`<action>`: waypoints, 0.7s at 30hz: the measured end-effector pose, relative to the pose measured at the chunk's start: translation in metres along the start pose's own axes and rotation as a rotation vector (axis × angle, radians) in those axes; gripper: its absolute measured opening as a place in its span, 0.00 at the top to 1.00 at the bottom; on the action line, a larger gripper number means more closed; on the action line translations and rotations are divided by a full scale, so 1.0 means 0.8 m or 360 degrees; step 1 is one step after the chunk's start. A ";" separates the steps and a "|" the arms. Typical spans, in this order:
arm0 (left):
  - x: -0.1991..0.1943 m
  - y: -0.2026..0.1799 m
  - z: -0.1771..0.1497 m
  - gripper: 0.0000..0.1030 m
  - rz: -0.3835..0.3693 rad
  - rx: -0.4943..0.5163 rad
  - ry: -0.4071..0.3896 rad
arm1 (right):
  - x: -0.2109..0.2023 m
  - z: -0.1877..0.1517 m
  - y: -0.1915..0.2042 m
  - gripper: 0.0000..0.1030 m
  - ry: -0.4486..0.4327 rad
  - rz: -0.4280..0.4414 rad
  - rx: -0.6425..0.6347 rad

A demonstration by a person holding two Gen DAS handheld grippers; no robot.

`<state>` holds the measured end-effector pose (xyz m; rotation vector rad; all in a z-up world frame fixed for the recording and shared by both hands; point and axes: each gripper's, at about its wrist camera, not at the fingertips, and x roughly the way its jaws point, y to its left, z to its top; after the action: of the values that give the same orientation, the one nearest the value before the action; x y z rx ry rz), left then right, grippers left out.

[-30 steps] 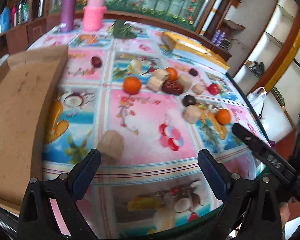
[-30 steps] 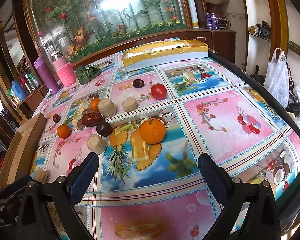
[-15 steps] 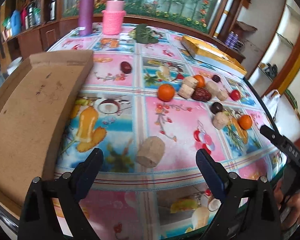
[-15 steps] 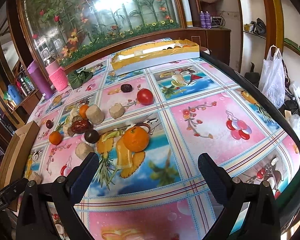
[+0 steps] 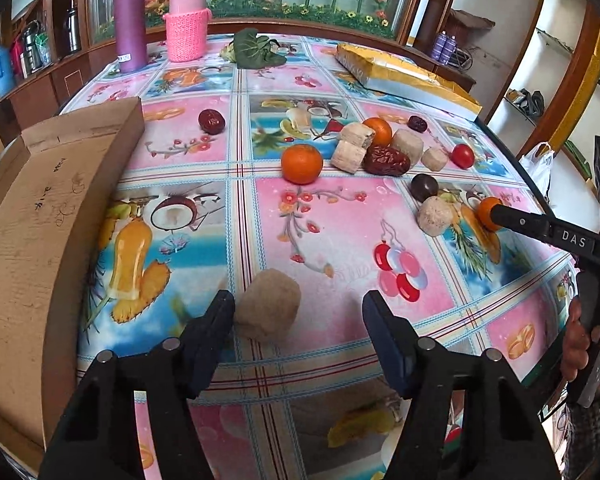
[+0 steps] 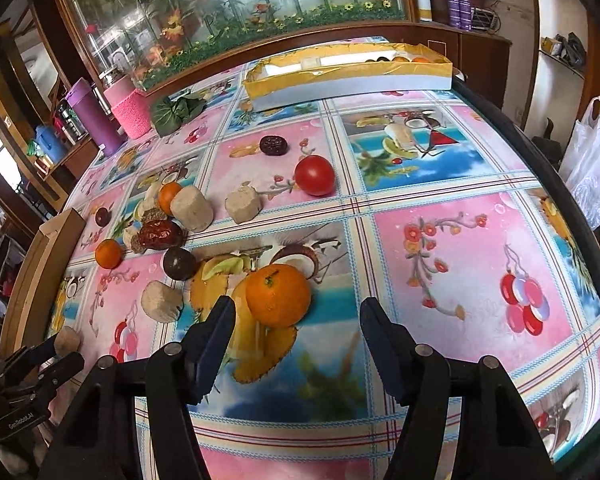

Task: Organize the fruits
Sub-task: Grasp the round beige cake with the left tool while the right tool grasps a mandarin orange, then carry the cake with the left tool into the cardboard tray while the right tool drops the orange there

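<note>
My left gripper (image 5: 298, 312) is open; a beige cake lump (image 5: 268, 309) lies just ahead of its fingers, beside the left one. My right gripper (image 6: 296, 318) is open, with a large orange (image 6: 278, 295) just ahead between its fingertips, nearer the left one. Farther back lie a small orange (image 5: 302, 163), a red date (image 5: 386, 160), a tomato (image 6: 315, 175), dark plums (image 6: 179, 263) and several beige cakes (image 6: 192, 208). The right gripper shows in the left wrist view (image 5: 500, 216).
A brown cardboard box (image 5: 32, 216) stands at the table's left edge. A yellow-and-white box (image 6: 348, 70) holding fruit lies at the far side. A purple flask (image 5: 130, 20), a pink-sleeved jar (image 5: 187, 20) and green leaves (image 5: 256, 49) stand at the back.
Both grippers have moved forward and lower toward the table. The beige cake lump now sits at the left fingers and the large orange at the right fingers. Both jaws look narrower than before.
</note>
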<state>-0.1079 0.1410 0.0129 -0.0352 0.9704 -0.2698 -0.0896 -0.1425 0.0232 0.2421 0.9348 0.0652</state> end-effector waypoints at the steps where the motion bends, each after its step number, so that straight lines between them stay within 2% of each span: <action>1: 0.000 0.000 0.001 0.36 0.0006 0.0004 0.0000 | 0.005 0.002 0.004 0.33 0.0010 0.0000 -0.0017; 5: 0.004 -0.003 0.004 0.36 0.0022 0.0011 -0.0003 | 0.018 0.005 0.017 0.33 0.0027 -0.0032 -0.0094; 6: 0.005 -0.004 0.004 0.41 0.0030 0.0017 -0.0006 | 0.020 0.005 0.019 0.33 0.0028 -0.0038 -0.0117; 8: 0.005 -0.009 0.003 0.71 0.0122 0.0059 -0.0022 | 0.023 0.007 0.024 0.37 0.0030 -0.0037 -0.0150; 10: 0.004 -0.010 0.003 0.71 0.0130 0.0060 -0.0023 | 0.025 0.008 0.029 0.48 0.0023 -0.0068 -0.0190; 11: 0.004 -0.008 0.002 0.71 0.0114 0.0045 -0.0024 | 0.025 0.007 0.030 0.58 0.0018 -0.0088 -0.0206; 12: 0.002 -0.005 0.002 0.71 0.0090 0.0021 -0.0023 | 0.025 0.007 0.031 0.63 0.0012 -0.0110 -0.0218; 16: -0.008 0.006 -0.001 0.71 0.0036 -0.0035 -0.0034 | 0.021 0.006 0.025 0.64 0.0011 -0.0080 -0.0170; 21: -0.035 0.023 0.001 0.71 0.0021 -0.0092 -0.0116 | 0.000 -0.002 0.040 0.64 -0.0021 -0.0036 -0.0177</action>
<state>-0.1185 0.1652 0.0331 -0.0908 0.9056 -0.2271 -0.0893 -0.1111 0.0303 0.1292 0.9174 0.0942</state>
